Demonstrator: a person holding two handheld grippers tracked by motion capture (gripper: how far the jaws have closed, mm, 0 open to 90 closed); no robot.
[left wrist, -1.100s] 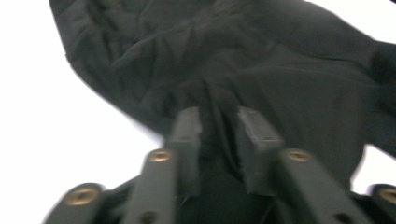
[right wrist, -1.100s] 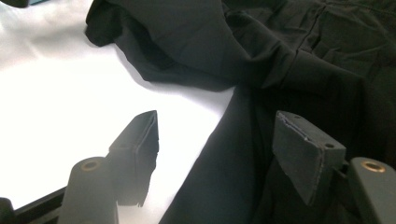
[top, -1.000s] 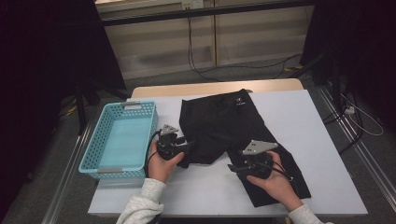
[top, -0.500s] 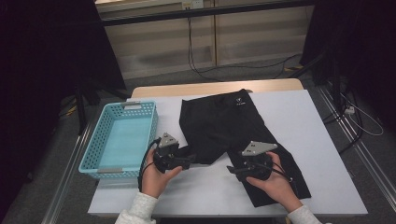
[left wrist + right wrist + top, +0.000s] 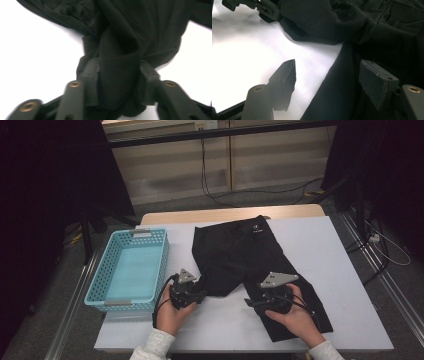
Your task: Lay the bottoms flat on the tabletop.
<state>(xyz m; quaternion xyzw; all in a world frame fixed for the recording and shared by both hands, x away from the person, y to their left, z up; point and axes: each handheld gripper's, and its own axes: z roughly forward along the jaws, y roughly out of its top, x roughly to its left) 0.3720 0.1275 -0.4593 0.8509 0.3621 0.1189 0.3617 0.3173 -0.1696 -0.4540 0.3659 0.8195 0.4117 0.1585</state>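
Closing left hand-held gripper (image 5: 117,82) now bunches black shorts (image 5: 140,32).

So the thing here is a pair of black shorts (image 5: 245,255) spread flat on the white tabletop (image 5: 340,250), sitting roughly in the middle. Waistband end points to 12 o'clock, with a tiny white logo near the top edge. One leg runs down toward 5 o'clock and lies flat, reaching almost to the near edge. The other leg is shorter-looking, its hem bunched up around 7 o'clock. In the left gripper view that hem is gathered into a thick fold (image 5: 117,75), pinched between the pads of the left tool (image 5: 199,296). Fabric looks matte, soft, slightly creased.
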